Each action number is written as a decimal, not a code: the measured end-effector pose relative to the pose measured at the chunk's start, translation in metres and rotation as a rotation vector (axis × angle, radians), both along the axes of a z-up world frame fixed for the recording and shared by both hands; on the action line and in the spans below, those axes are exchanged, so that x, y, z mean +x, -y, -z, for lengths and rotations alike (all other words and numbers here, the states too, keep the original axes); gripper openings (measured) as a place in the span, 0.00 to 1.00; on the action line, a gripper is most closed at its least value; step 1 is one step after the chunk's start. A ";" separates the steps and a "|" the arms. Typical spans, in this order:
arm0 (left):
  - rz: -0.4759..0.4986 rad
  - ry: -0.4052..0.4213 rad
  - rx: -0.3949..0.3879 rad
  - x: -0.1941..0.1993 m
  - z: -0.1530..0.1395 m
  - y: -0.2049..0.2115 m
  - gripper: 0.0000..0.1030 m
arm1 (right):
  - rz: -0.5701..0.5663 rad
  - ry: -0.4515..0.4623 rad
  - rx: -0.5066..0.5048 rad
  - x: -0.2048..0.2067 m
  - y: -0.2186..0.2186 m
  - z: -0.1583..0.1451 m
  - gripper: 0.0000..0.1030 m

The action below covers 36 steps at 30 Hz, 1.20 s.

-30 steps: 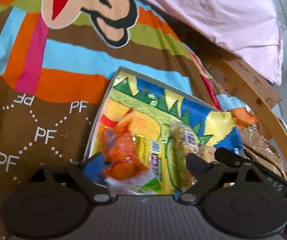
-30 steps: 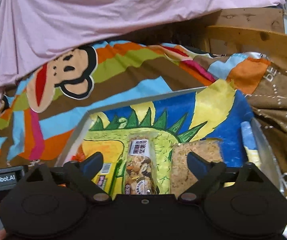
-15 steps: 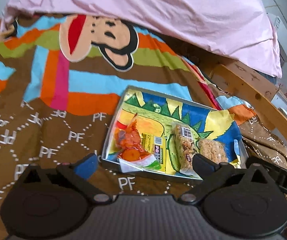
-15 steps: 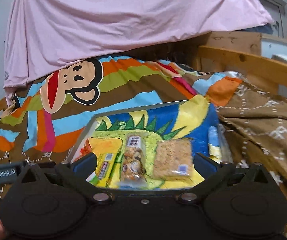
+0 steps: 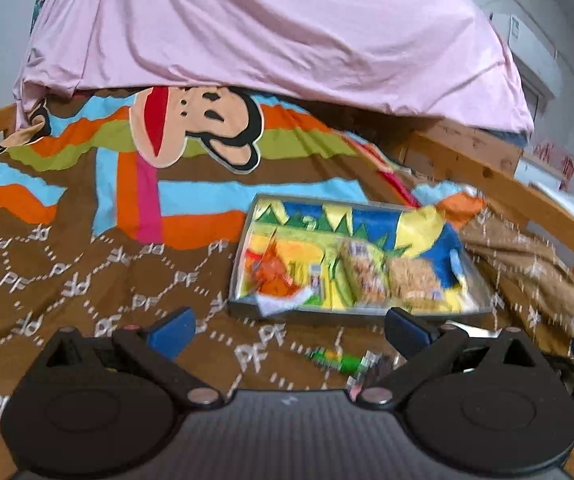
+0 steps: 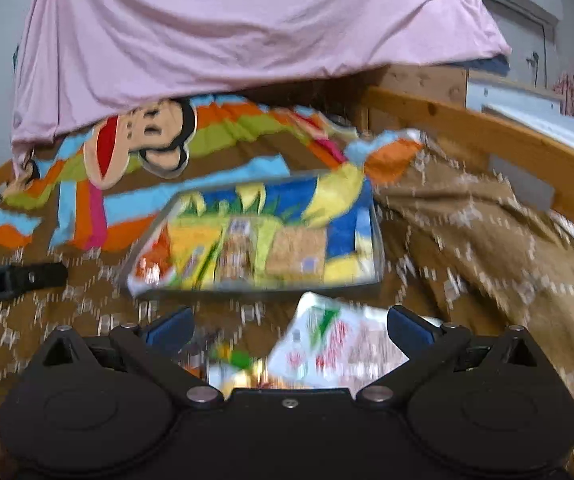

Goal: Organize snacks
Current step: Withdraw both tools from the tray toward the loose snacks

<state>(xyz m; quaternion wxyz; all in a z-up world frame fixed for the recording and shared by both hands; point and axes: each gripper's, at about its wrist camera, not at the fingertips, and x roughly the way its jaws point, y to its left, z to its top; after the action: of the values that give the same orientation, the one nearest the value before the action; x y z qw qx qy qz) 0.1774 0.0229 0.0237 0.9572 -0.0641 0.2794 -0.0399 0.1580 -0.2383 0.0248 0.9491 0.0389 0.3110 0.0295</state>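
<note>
In the left wrist view, the left gripper (image 5: 289,330) hangs wide open and holds nothing, low over the bed's quilt (image 5: 67,272). The tray (image 5: 243,256) lies beyond it, slightly right, with its near rim not far past the fingertips. Snacks sit side by side in the tray's near half: an orange pack (image 5: 275,276) at left, a nut bar (image 5: 363,272) in the middle and a crumbly bar (image 5: 415,280) at right, probably lined up so each stays easy to reach. A green snack (image 5: 337,359) lies loose on the quilt between the fingers, likely not yet sorted. In the right wrist view, the right gripper (image 6: 289,330) is likewise wide open and empty. A white pack (image 6: 327,340) lies on the quilt between its fingers toward the right one, nearer than the tray (image 6: 377,240), seemingly the next pick. The picture is too blurred to read the labels.
</note>
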 end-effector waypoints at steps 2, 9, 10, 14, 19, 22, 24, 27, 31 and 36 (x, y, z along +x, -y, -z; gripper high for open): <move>-0.002 -0.020 0.008 -0.009 0.003 0.000 1.00 | -0.003 -0.051 -0.015 -0.013 -0.002 0.008 0.99; 0.023 -0.015 0.063 -0.044 0.004 0.003 1.00 | -0.012 -0.088 -0.064 -0.049 -0.018 0.012 0.99; 0.028 -0.013 0.077 -0.048 0.005 0.004 1.00 | -0.013 -0.083 -0.075 -0.054 -0.020 0.011 0.99; 0.039 -0.045 0.128 -0.052 0.011 0.009 1.00 | -0.031 -0.102 -0.084 -0.061 -0.022 0.011 0.99; 0.061 -0.071 0.176 -0.048 0.018 0.016 1.00 | -0.041 -0.144 -0.097 -0.059 -0.022 0.018 0.99; 0.079 -0.089 0.199 -0.044 0.024 0.019 1.00 | -0.045 -0.176 -0.083 -0.054 -0.021 0.023 0.99; 0.096 -0.100 0.205 -0.038 0.026 0.021 1.00 | -0.053 -0.196 -0.072 -0.052 -0.021 0.027 0.99; 0.130 -0.110 0.208 -0.026 0.030 0.023 1.00 | -0.062 -0.231 -0.059 -0.045 -0.022 0.034 0.99; 0.179 -0.102 0.235 -0.008 0.034 0.024 1.00 | -0.066 -0.277 -0.027 -0.034 -0.021 0.043 0.99; 0.156 -0.120 0.284 0.009 0.049 0.023 1.00 | -0.065 -0.332 0.008 -0.018 -0.018 0.054 0.99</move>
<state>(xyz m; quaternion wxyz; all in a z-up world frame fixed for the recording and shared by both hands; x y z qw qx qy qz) 0.1861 -0.0003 -0.0255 0.9323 0.0913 0.3428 -0.0704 0.1404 -0.2203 -0.0295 0.8831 0.0368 0.4645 0.0548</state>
